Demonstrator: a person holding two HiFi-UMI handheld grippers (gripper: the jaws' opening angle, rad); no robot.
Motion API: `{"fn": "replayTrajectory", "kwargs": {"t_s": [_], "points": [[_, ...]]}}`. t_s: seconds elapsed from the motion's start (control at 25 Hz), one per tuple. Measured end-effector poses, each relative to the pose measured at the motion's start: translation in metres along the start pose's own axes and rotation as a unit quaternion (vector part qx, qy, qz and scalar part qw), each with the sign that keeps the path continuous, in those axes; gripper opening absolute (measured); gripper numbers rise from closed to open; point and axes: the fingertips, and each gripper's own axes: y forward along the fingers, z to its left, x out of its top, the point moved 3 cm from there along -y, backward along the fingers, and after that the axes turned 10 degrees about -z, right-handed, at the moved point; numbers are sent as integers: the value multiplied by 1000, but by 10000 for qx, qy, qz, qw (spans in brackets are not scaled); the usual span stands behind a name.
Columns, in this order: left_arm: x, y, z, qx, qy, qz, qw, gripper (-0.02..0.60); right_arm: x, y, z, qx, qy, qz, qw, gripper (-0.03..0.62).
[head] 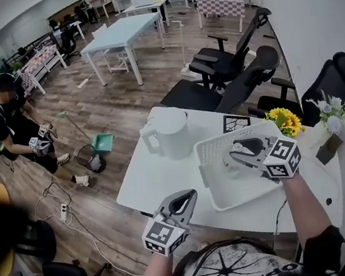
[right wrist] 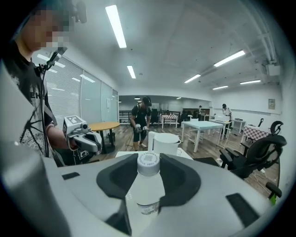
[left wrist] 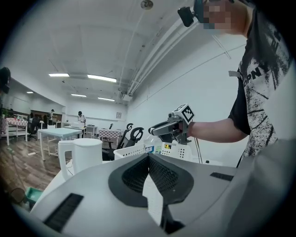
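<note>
My right gripper (head: 237, 152) is shut on a clear plastic bottle (right wrist: 147, 190) with a white cap; it grips the bottle just below the cap. It holds the bottle over a white perforated basket (head: 222, 198) on the white table (head: 147, 182). From the left gripper view, the bottle (left wrist: 149, 142) hangs above the basket's rim (left wrist: 132, 151). My left gripper (head: 182, 201) hovers over the table's front edge, shut with nothing between its jaws. A white kettle (head: 169, 132) stands left of the basket.
Sunflowers (head: 286, 122) and a vase of pale flowers (head: 330, 123) stand at the table's far right, with a black marker card (head: 235, 122) behind the basket. Black office chairs (head: 230, 72) crowd the far side. A person (head: 14, 124) stands on the wood floor at the left.
</note>
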Motion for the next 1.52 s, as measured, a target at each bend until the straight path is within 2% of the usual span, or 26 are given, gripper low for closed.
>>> {"fn": "replayTrajectory", "kwargs": {"t_s": [0.28,0.68,0.96,1.12,1.32,1.52], "points": [[4,7,-6,-609,41,-81,9981,11,20,-24,2,-726,126,-485,9961,156],[15,13,-30,-1141,37,-223,9932,11,56,-76,13,-1319,43,-967,9865,156],[31,19,-68,-1251,180,-288,9916,11,84,-131,19,-1453,-103,-1293,9808,156],[38,21,-96,-1168,281,-281,9924,11,91,-167,26,-1477,-126,-1412,9788,156],[42,30,-128,-1017,283,-332,9939,11,87,-211,31,-1515,-159,-1471,9773,156],[41,50,-175,-1070,282,-317,9934,11,72,-260,38,-1510,-110,-1407,9784,156]]}}
